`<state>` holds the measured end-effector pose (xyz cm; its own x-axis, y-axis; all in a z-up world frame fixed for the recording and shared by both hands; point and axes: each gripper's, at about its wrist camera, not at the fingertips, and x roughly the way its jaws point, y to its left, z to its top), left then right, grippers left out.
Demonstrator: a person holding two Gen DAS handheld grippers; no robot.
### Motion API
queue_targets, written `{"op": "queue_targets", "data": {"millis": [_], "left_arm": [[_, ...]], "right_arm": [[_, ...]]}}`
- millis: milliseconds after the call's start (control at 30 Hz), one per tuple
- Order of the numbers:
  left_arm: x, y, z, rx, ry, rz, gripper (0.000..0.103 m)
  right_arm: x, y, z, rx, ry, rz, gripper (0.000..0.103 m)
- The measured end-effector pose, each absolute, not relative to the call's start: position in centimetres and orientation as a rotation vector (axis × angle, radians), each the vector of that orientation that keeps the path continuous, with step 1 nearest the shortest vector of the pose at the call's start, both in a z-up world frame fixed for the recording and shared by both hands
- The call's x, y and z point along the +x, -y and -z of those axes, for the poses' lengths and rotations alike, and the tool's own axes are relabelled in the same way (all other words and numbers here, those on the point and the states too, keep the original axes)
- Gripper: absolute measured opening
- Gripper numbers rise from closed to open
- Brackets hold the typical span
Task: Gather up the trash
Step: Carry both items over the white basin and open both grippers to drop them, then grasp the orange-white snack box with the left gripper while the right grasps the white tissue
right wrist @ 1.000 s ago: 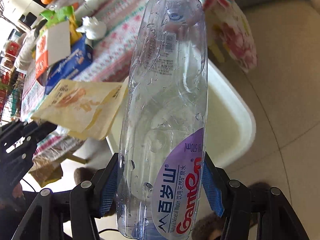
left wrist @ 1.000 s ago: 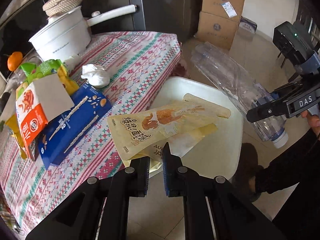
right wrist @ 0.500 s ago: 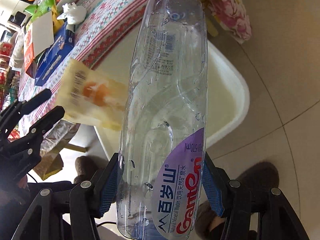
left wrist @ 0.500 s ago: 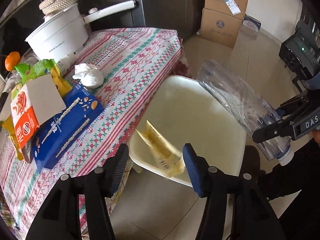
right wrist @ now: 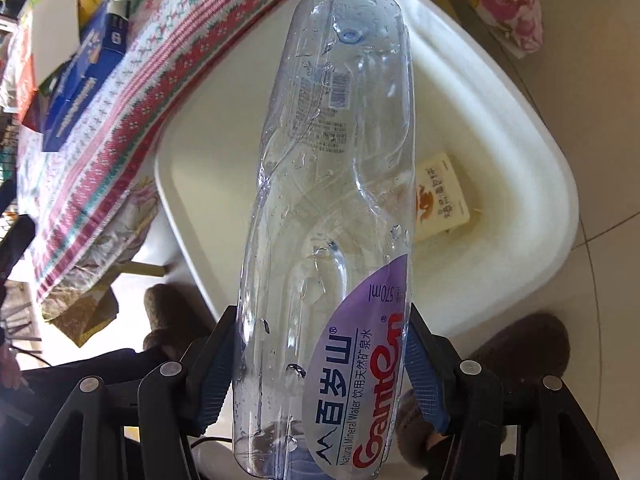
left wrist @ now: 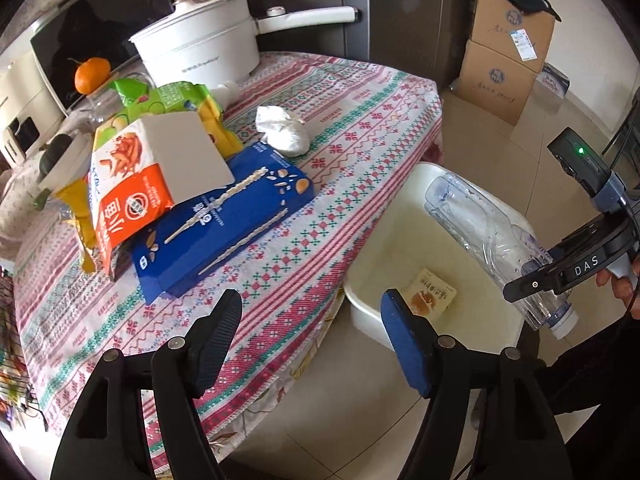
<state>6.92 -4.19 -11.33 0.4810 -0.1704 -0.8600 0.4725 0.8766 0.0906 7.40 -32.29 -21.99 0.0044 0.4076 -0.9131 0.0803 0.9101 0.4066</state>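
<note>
My left gripper [left wrist: 312,304] is open and empty above the table's edge, beside the white bin [left wrist: 400,220]. A yellow snack pouch [left wrist: 430,294] lies on the bin's floor; it also shows in the right wrist view [right wrist: 440,196]. My right gripper [right wrist: 316,364] is shut on a clear, crushed Ganten water bottle [right wrist: 336,200] and holds it over the white bin [right wrist: 532,152]. In the left wrist view the bottle [left wrist: 488,236] slants over the bin's right side, held by the right gripper [left wrist: 560,276].
On the patterned tablecloth [left wrist: 340,128] lie a blue box [left wrist: 224,224], an orange-and-white carton [left wrist: 140,176], a green-yellow bag [left wrist: 172,98] and a crumpled white tissue [left wrist: 284,132]. A white pot [left wrist: 200,48] stands behind. Cardboard boxes [left wrist: 504,60] stand on the floor.
My left gripper opened and let go of the yellow pouch, which fell into the bin. My right gripper moved the bottle over the bin.
</note>
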Motion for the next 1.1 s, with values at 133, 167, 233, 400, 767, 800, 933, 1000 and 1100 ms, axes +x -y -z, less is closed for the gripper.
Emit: {"op": "queue_targets", "data": {"millis": [133,167,233,400,767,800,933,1000,1100], "left_arm": [[7.4,2.9,11.1,0.307,-1.004,0.376,0.075],[7.4,2.6,11.0,0.301,-1.004,0.371,0.075],[7.5,2.2,10.9,0.292,-1.005,0.364,0.075],[7.7,1.3,10.6,0.278,-1.008,0.337,0.076],[8.4,-0.4,8.9,0.231,-0.975,0.295,0.079],[8.6,-0.7,8.7,0.226,-0.971,0.284,0.080],[9.9,-2.8,8.0,0.183,-0.964,0.235,0.082],[10.5,-3.9,7.9,0.151,-0.973,0.224,0.082],[11.7,-5.5,8.0,0.104,-0.994,0.219,0.082]], "right_arm": [[8.3,31.3,22.6,0.316,-1.587,-0.220,0.067],[8.4,31.3,22.5,0.305,-1.586,-0.209,0.067],[8.6,31.0,22.2,0.285,-1.576,-0.200,0.068],[8.7,30.7,20.7,0.215,-1.523,-0.173,0.077],[7.6,29.0,16.1,-0.023,-1.328,-0.089,0.083],[7.6,28.9,15.7,-0.038,-1.309,-0.081,0.083],[7.7,28.2,14.0,-0.058,-1.246,-0.060,0.085],[8.1,27.9,13.2,-0.049,-1.218,-0.054,0.086],[8.7,27.3,12.3,-0.039,-1.179,-0.051,0.086]]}}
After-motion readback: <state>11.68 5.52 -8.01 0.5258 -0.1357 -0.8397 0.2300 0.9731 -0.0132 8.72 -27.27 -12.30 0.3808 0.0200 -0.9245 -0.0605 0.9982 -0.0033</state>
